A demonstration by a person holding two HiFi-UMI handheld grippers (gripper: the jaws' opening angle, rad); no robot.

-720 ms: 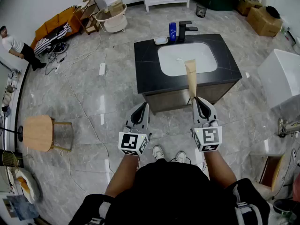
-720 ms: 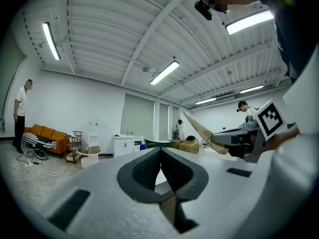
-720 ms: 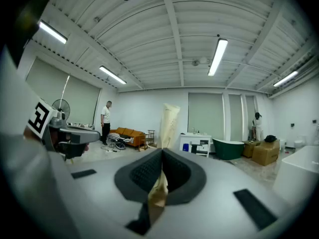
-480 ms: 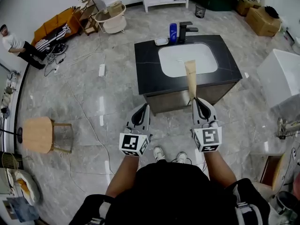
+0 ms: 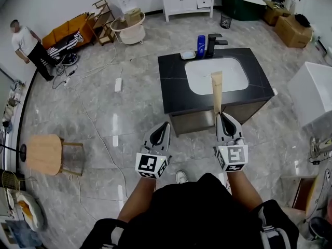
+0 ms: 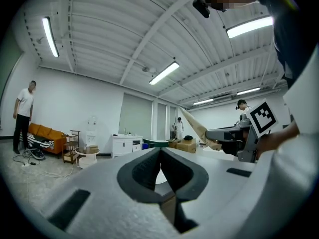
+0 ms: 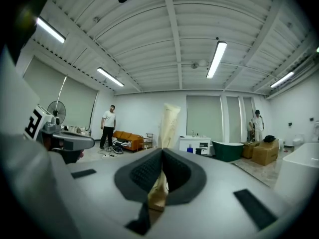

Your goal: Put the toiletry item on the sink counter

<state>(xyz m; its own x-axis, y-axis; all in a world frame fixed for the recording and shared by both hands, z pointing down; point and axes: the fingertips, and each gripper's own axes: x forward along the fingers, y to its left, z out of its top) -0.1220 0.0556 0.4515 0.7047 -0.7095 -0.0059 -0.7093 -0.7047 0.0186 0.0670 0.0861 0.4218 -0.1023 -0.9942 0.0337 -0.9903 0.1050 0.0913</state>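
A tall beige tube [image 5: 217,90] stands upright in my right gripper [image 5: 222,115], which is shut on its lower end. In the right gripper view the tube [image 7: 168,123] rises from between the closed jaws of that gripper [image 7: 162,156]. Just beyond the tube lies the black sink counter [image 5: 174,87] with its white basin [image 5: 218,75]. My left gripper [image 5: 164,124] is shut and holds nothing; its jaws [image 6: 160,153] meet in the left gripper view. It hangs level with the right one, just short of the counter's front left corner.
A blue bottle [image 5: 201,39], a black faucet [image 5: 212,40] and a soap dish [image 5: 188,55] stand at the counter's far edge. A white tub [image 5: 314,92] is to the right, a wooden stool [image 5: 44,150] to the left. A person [image 5: 26,43] stands far left near floor cables.
The counter has come closer to both grippers, whose tips now reach its front edge. The tube stays held upright. The person at far left has shifted position.
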